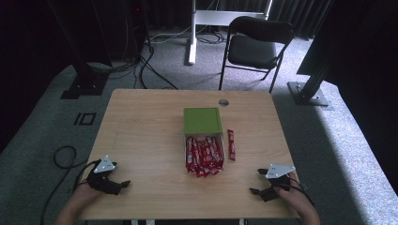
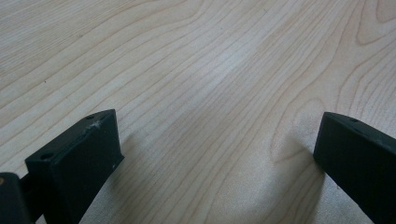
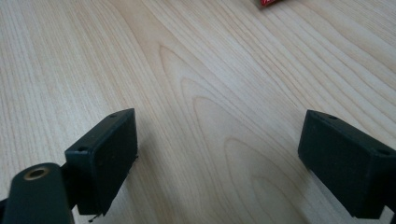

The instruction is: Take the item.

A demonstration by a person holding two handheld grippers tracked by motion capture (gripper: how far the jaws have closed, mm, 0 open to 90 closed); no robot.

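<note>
Red snack bars (image 1: 202, 155) spill from a small box (image 1: 224, 151) at the middle of the wooden table (image 1: 141, 136), lying packed side by side in shiny wrappers, their near ends fanning out past the box's front edge. A green lid (image 1: 202, 120) rests over the box's far half, so the bars can likely be reached only from the near, open end.

At the near left corner, the left gripper (image 1: 123, 184) rests low on the table with its jaws spread wide over bare wood, well apart from the bars; this looks like a ready pose. One more bar (image 1: 231, 144) lies by itself just right of the box, flat and lengthwise, probably the easiest to pick. At the near right corner, the right gripper (image 1: 256, 182) sits the same way, jaws spread and empty, angled inward toward the pile.
</note>
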